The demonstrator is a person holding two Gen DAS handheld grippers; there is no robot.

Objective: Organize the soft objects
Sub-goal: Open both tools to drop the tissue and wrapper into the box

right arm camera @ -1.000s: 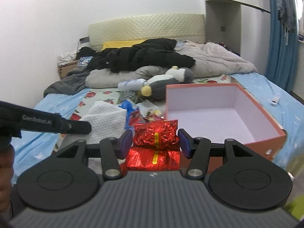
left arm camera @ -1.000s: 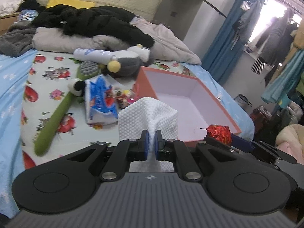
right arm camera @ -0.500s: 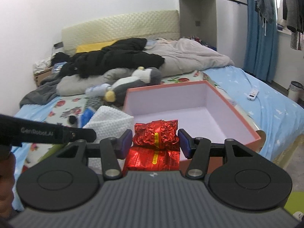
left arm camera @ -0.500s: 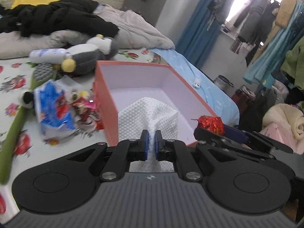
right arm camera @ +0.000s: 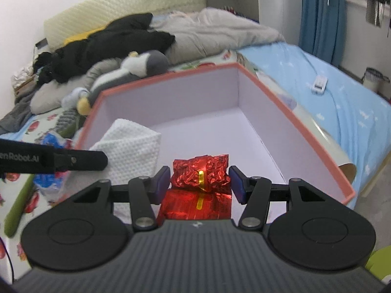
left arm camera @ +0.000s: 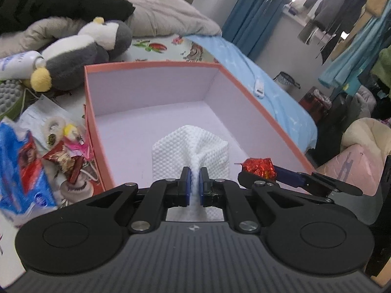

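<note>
Two items are in hand, both over the open orange box (left arm camera: 256, 97) on the bed. Left tool (left arm camera: 193, 185) is clenched tight on a folded white cloth (left arm camera: 190, 146), pinched at its middle so the ends fan upward; the cloth hangs above the near left part of the box floor. Right tool (right arm camera: 199, 183) grips a red foil packet (right arm camera: 200, 173) across its width, jaws about half spread, above the near edge of the box. Box interior looks bare.

Judgement: this is the deposit step. To do it well, lower each item close to the box floor before letting go, so the cloth does not unfold or drape over the wall. Keep the two tools apart, cloth toward the left wall, packet toward the right, since they sit close side by side. Release one at a time.

Outside the box, left of it: plush penguin (left arm camera: 80, 53), blue tissue pack (left arm camera: 19, 168), loose wrappers (left arm camera: 66, 151).
</note>
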